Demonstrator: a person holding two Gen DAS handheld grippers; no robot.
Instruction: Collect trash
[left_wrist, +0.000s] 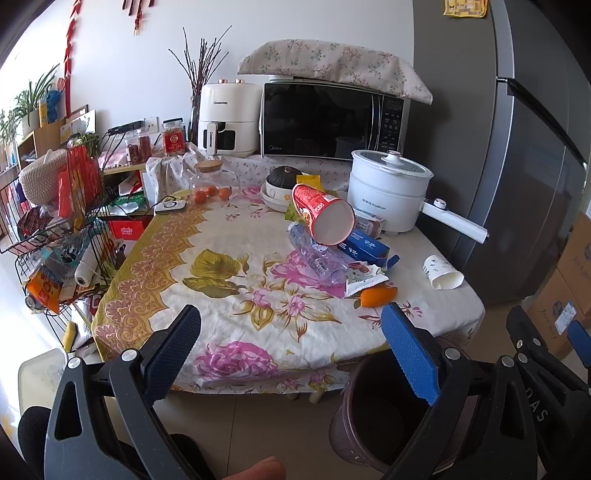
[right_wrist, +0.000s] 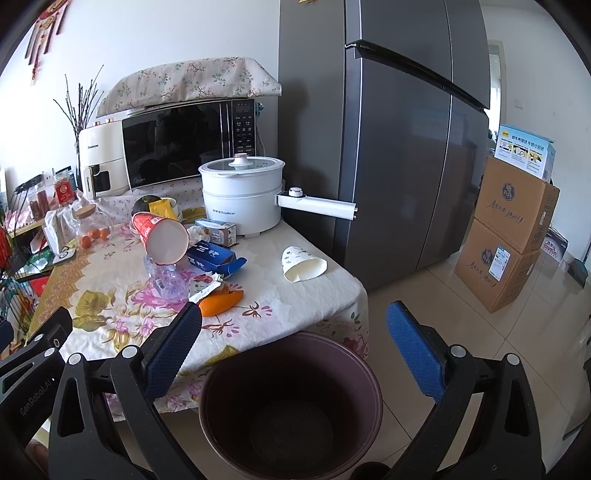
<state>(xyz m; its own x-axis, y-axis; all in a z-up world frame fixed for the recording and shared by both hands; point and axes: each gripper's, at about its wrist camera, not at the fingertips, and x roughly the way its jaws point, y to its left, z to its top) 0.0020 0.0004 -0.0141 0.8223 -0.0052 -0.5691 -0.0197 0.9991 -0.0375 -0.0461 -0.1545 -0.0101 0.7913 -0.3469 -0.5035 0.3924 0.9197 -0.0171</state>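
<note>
bin (left_wrist: 354, 424): rim hidden behind gripper | bottle (left_wrist: 317, 258): perhaps partly under cup (left_wrist: 325, 218)

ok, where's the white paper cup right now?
The white paper cup lies on its side, alone near the table's right edge, in front of the white electric pot and right of the blue carton; both views show it.
</note>
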